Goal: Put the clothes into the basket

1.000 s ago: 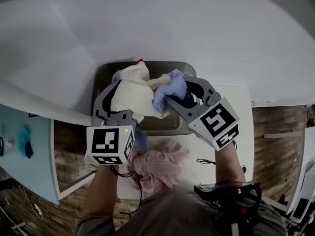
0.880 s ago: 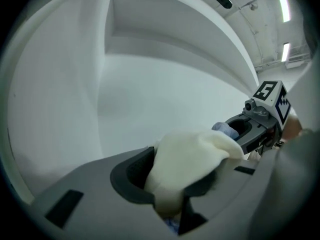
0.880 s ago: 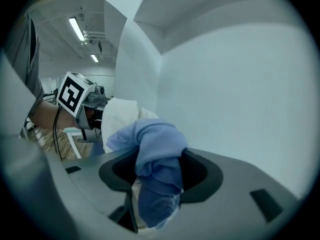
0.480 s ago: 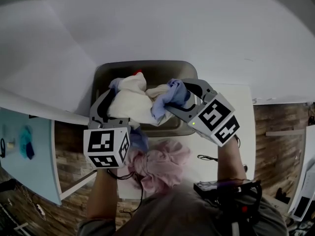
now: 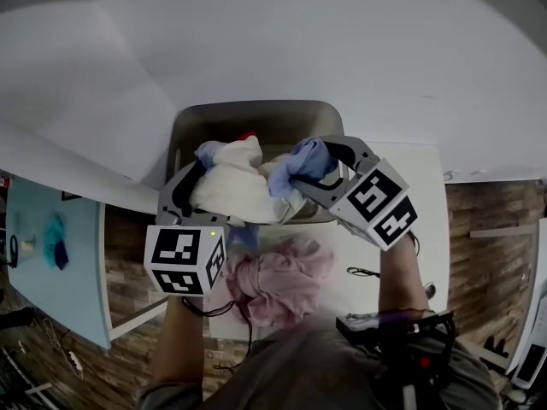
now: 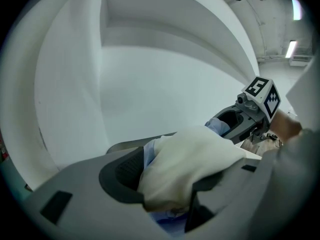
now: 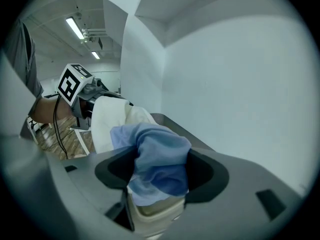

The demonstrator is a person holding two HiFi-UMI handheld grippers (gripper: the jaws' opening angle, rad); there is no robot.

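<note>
A grey basket (image 5: 195, 120) stands at the far end of the white table (image 5: 423, 196). Over its near rim hangs a bundle: a cream garment (image 5: 235, 182) and a blue one (image 5: 312, 154). My left gripper (image 5: 218, 186) has just been opening, and the cream garment (image 6: 192, 154) lies loosely between its jaws (image 6: 170, 179). My right gripper (image 5: 301, 167) has also just widened, with the blue garment (image 7: 160, 156) bulging between its jaws (image 7: 160, 173). A pink garment (image 5: 278, 280) lies crumpled on the table close to the person.
White walls close in behind the basket rim (image 7: 165, 119). A black device (image 5: 385, 325) and thin cables (image 5: 359, 273) lie at the table's near right. A pale blue surface (image 5: 51, 263) with small items stands at the left, above a wooden floor.
Both grippers have sunk a little with the bundle, lower over the basket's near rim. Both pairs of jaws stand wider apart than a second ago.
</note>
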